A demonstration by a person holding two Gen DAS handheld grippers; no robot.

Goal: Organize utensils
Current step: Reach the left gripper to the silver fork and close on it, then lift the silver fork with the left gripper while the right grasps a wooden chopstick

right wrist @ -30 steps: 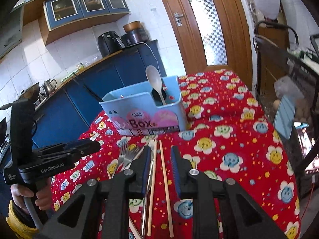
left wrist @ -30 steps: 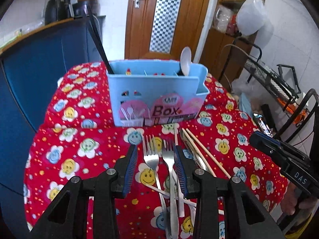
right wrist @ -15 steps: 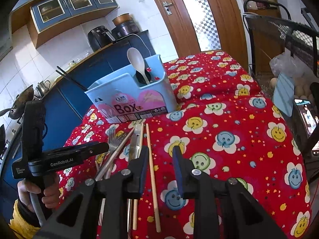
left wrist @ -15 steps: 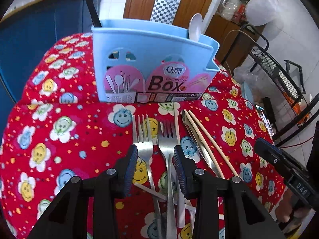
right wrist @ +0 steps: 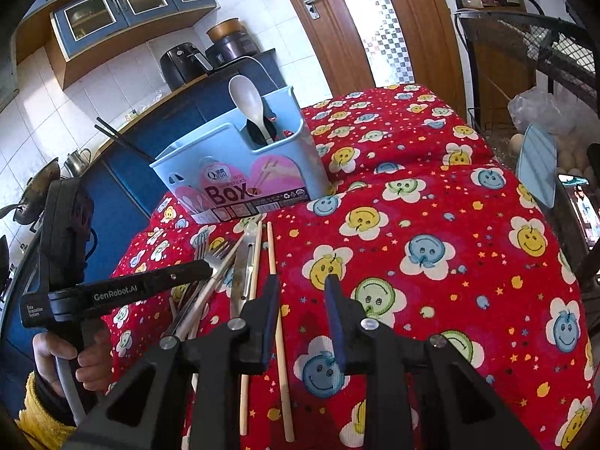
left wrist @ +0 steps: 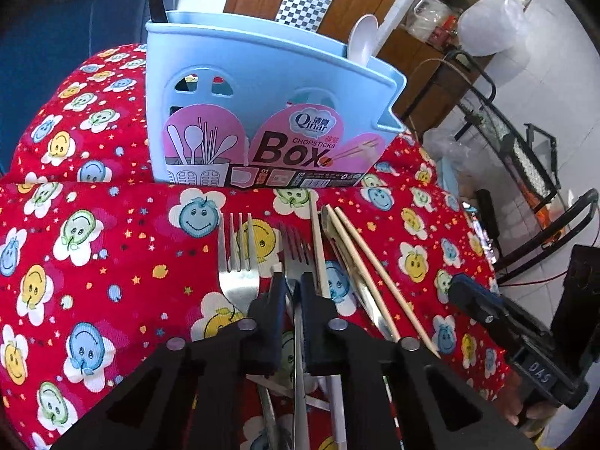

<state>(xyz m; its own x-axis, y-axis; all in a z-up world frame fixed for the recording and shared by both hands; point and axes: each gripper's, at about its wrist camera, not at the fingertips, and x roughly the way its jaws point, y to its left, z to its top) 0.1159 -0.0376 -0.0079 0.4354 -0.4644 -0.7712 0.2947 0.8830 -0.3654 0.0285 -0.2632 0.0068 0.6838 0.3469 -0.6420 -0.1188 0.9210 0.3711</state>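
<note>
Since your left claw [left wrist: 293, 288] narrowed over the last second, read this as a grasp being made:

Change: left jaws were spread around both forks, and are now pinched in on the neck of one fork [left wrist: 298, 258]. The view has also dropped lower and closer to the cloth [left wrist: 112, 262].
Meaning: my read is that the pick of the first utensil is nearly done; lift comes next, then the box [left wrist: 262, 112].
Left claw: clenched on the fork's neck, tines poking out ahead of the tips, handle running back under the claw.
Second fork [left wrist: 238, 255]: just beside the left finger [left wrist: 275, 296], outside the grip. Watch that it doesn't drag along.
Right claw [right wrist: 302, 292]: released, jaws wide, hovering over the cloth and holding nothing.
Chopsticks [left wrist: 375, 262]: on the cloth to the right of the held fork; from the right wrist, one stick [right wrist: 277, 322] runs between the spread jaws near the left finger.
Box: upright at the cloth's far edge, straight ahead of the forks, with a white spoon [left wrist: 362, 37] already in its right end.
Risk: the handles cross under the left claw, so lift slowly.
</note>
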